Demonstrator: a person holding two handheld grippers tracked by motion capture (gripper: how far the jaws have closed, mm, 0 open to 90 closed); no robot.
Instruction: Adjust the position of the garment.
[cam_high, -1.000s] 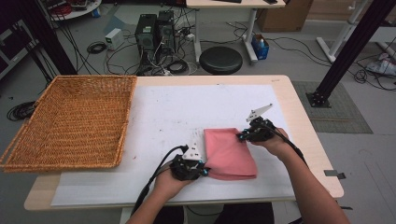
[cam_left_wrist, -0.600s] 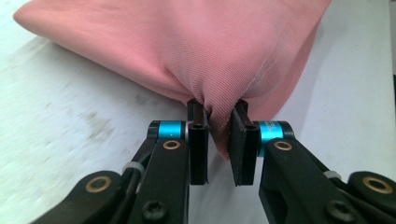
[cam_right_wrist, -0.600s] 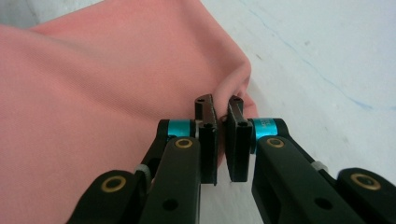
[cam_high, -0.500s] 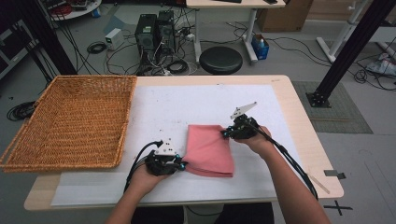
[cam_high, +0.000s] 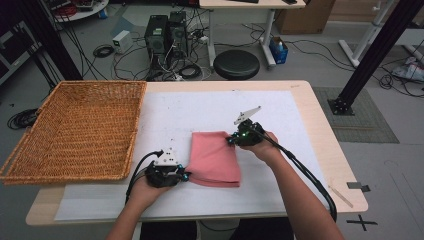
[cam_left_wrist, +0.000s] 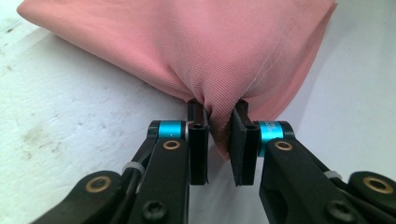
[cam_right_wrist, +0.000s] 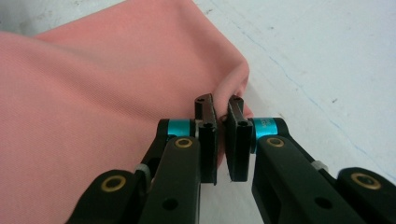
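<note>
Both tongs are clamped on the pink cloth (cam_high: 214, 159): left tongs (cam_left_wrist: 218, 140) pinch a bunched bit of its edge between the black pads, right tongs (cam_right_wrist: 223, 140) nip a folded corner the same way. In the high view the left tongs (cam_high: 184, 175) sit at the cloth's lower left corner, the right tongs (cam_high: 233, 139) at its upper right corner, cloth lying folded in the centre of the frame on the white surface (cam_high: 200, 112), roughly a rectangle, a bit skewed. Step in hand, by my read: carrying or dragging the folded cloth, likely toward the wicker basket (cam_high: 75, 127) at the left of the frame; cloth is well apart from it. Next move would call for keeping both grips closed and moving both hands together so the fold doesn't open, then lifting enough to clear the basket's raised rim. Risk: thin pinch at each corner could slip, layers could splay. Materials: cloth is a soft fine-knit or twill weave, matte, salmon pink, stitched seam line visible near the left grip, drapes in gentle puckers at the pads. Surface cover is white, paper-like, smudged with grey marks and a faint blue line. Basket is woven tan cane, shallow, rectangular, stiff. Tongs are black with cyan collars and brass-coloured pivots.
</note>
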